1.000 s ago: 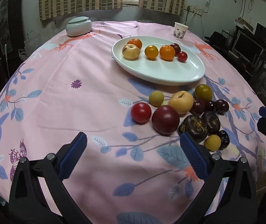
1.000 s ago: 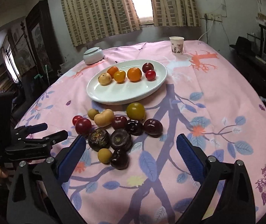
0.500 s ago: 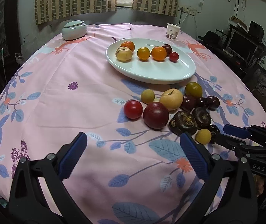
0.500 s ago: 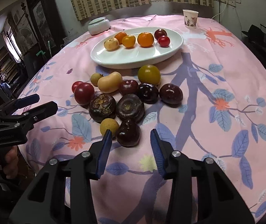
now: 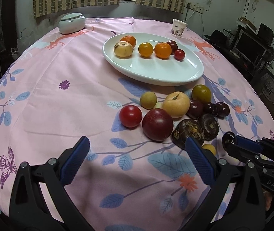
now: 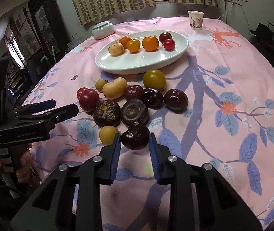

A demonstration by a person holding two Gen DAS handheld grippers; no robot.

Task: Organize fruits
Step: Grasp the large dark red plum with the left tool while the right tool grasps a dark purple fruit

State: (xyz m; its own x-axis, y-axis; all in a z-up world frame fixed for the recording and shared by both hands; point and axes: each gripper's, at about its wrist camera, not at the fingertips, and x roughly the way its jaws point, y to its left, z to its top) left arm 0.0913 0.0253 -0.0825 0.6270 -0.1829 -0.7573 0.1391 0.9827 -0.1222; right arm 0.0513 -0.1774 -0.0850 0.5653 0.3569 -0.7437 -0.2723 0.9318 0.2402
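A white oval plate (image 6: 137, 63) (image 5: 156, 71) holds several fruits, among them an orange (image 6: 150, 43) and a red tomato (image 6: 169, 44). In front of it, loose fruits lie in a pile on the pink cloth. My right gripper (image 6: 134, 134) is at the near end of the pile. Its jaws are closing, and both blue pads touch the sides of a dark purple plum (image 6: 135, 137) that rests on the cloth. A small yellow fruit (image 6: 108, 134) lies just left of it. My left gripper (image 5: 137, 142) stands open over bare cloth, short of the big red plum (image 5: 157, 124).
At the back stand a pale lidded jar (image 5: 71, 23) and a paper cup (image 5: 178, 28). Two rough dark fruits (image 6: 107, 113) (image 6: 134, 111) lie just beyond the gripped plum. In the right wrist view a hand (image 6: 21, 165) holds the left gripper (image 6: 65, 107) at the table's left edge.
My right gripper came down to the near end of the pile and its jaws went from wide open to tight around the dark plum. The left gripper stayed put.
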